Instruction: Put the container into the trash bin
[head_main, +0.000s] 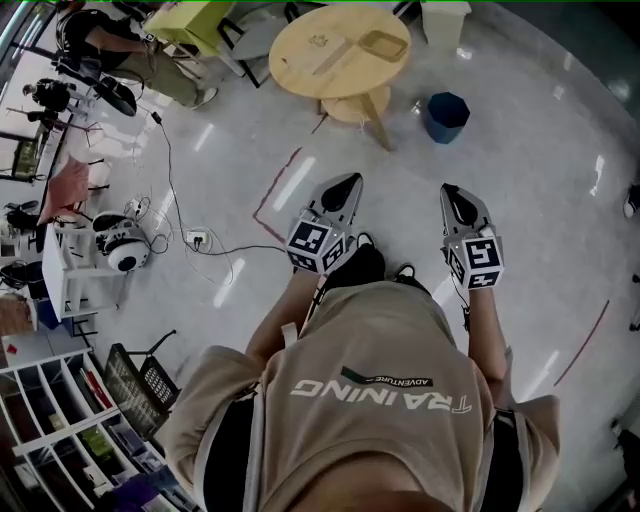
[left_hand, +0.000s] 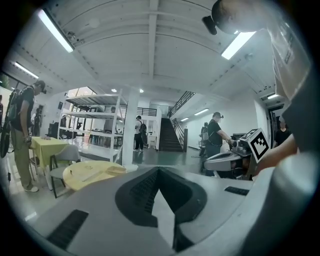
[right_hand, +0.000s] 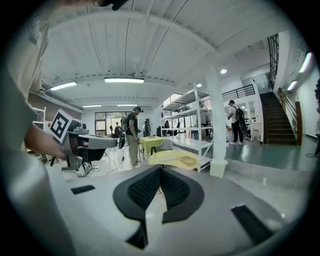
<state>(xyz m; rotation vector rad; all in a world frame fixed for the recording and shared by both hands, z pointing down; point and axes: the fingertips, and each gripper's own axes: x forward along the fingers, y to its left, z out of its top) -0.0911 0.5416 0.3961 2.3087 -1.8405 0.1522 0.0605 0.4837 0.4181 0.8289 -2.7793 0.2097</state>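
Observation:
The container (head_main: 383, 44) is a shallow tan tray lying on a round wooden table (head_main: 320, 60) at the far end of the floor. A dark blue trash bin (head_main: 446, 116) stands on the floor to the right of that table. I hold both grippers out in front of me, well short of the table. My left gripper (head_main: 347, 183) and right gripper (head_main: 449, 192) are both shut and hold nothing. In the left gripper view the jaws (left_hand: 159, 172) meet, with the table (left_hand: 90, 175) beyond at the left. The right gripper view shows the closed jaws (right_hand: 160, 172) and the container (right_hand: 189, 160) ahead.
A white box (head_main: 445, 22) stands behind the table, and chairs (head_main: 250, 45) sit to its left. Cables and a power strip (head_main: 195, 238) lie on the floor at the left, near a white device (head_main: 125, 245). Red tape lines (head_main: 275, 195) mark the floor. Several people stand around metal shelving (right_hand: 192, 117).

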